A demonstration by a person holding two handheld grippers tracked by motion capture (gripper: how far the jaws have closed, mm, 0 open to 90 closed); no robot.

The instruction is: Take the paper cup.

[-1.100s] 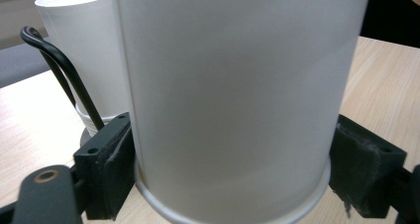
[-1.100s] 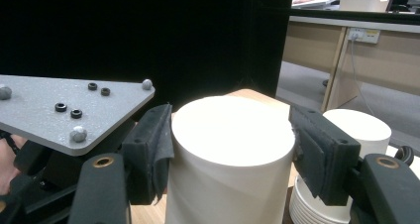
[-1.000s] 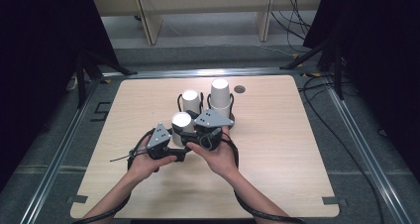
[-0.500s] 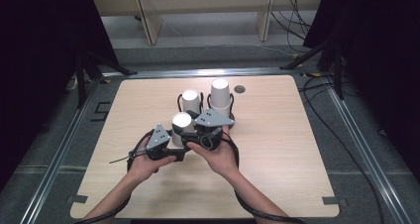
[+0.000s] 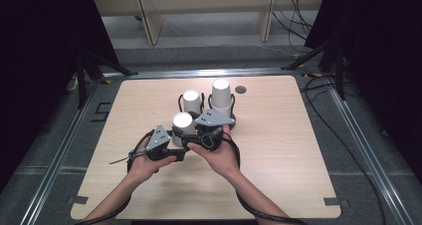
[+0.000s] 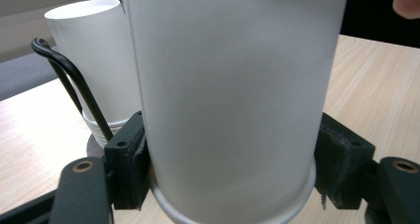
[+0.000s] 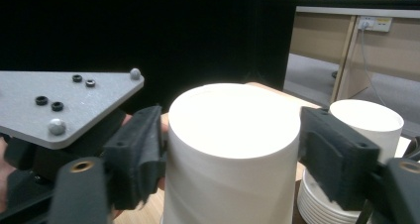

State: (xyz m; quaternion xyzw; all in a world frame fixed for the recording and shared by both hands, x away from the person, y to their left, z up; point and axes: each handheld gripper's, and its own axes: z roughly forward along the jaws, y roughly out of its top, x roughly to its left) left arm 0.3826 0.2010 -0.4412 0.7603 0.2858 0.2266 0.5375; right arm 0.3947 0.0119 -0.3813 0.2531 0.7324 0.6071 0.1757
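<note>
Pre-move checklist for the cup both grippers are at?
1. Left gripper grip on the near cup: ok. The pads press both sides just above its rim, and the jaws have just been closing.
2. Right gripper released: ok. Its jaws have just been opening, and the pads flank the cup's top with little clearance.
3. Cup wall undeformed: ok, it looks round.
4. Cup seated on the table: cannot tell, because the rim sits at the frame edge.
5. Neighbouring cup stacks in the wire holders: ok. They stand upright, close behind the near cup.
</note>
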